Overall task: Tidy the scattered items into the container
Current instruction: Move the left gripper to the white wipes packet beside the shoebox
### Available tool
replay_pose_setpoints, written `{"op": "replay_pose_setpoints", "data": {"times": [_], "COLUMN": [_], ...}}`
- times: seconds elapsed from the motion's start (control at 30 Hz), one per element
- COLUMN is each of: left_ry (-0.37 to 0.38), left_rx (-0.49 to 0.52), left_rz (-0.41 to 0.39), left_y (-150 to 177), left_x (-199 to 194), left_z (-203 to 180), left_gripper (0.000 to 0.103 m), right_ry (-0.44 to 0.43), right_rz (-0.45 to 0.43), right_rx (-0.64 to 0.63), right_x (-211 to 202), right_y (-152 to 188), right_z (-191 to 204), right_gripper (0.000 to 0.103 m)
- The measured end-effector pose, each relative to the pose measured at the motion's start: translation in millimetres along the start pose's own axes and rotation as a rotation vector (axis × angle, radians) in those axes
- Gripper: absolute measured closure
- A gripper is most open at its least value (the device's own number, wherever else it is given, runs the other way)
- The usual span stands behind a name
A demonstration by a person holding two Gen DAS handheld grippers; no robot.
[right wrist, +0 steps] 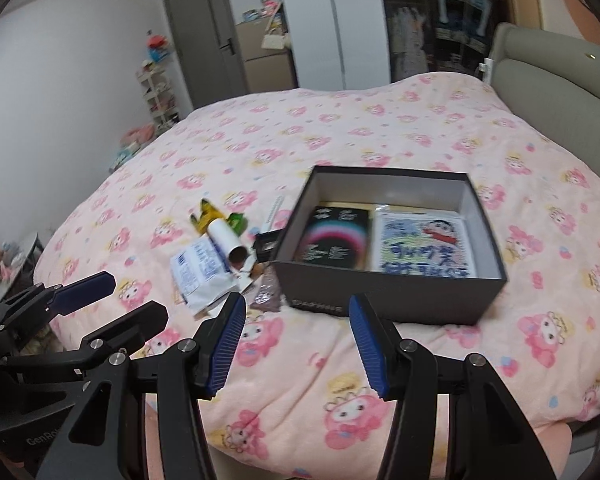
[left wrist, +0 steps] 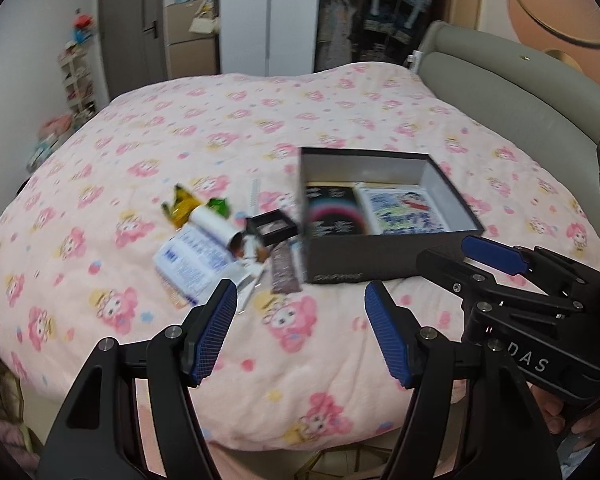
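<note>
Both tongs, left gripper (left wrist: 300,332) and right gripper (right wrist: 296,344), hang apart and empty near the box (right wrist: 384,296); 2 flat packs already inside, clutter pile (right wrist: 220,264) waiting left.

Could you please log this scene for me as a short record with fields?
surface: bed with pink patterned blanket
container: open dark box, lid off
in box: black booklet; cartoon pack
loose pile: left of box; white pouch, paper tube, yellow wrapper, brown sachet
left gripper: open, empty, above blanket
right gripper: open, empty, above blanket
</note>
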State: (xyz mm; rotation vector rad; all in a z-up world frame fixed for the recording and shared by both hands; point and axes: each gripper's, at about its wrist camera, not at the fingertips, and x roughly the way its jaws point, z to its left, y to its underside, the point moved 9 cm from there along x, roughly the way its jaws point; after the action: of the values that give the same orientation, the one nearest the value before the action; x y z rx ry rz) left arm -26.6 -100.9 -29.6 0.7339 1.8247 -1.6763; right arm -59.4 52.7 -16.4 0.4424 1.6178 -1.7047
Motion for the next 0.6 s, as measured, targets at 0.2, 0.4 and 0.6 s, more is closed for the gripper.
{"op": "replay_pose_setpoints", "data": {"times": [0.2, 0.4, 0.6], "left_ry": [-0.026, -0.002, 0.024], "left_rx": [-0.084, -0.142, -0.250], "left_rz": [0.005, 0.028, 0.039], "left_y": [19, 35, 45], "left_x": [5, 21, 48], "left_z": [40, 65, 93], "left_gripper": [0.035, 0.035, 0.035], "right_ry": [-0.034, -0.042, -0.073], "right_rz": [0.046, 0.085, 0.119], "right_rx": [-0.054, -0.084, -0.097], "right_x": [25, 46, 79], "right_y": [7, 17, 18], "right_z": [38, 57, 72], "right_gripper": [0.053, 0.053, 0.053]}}
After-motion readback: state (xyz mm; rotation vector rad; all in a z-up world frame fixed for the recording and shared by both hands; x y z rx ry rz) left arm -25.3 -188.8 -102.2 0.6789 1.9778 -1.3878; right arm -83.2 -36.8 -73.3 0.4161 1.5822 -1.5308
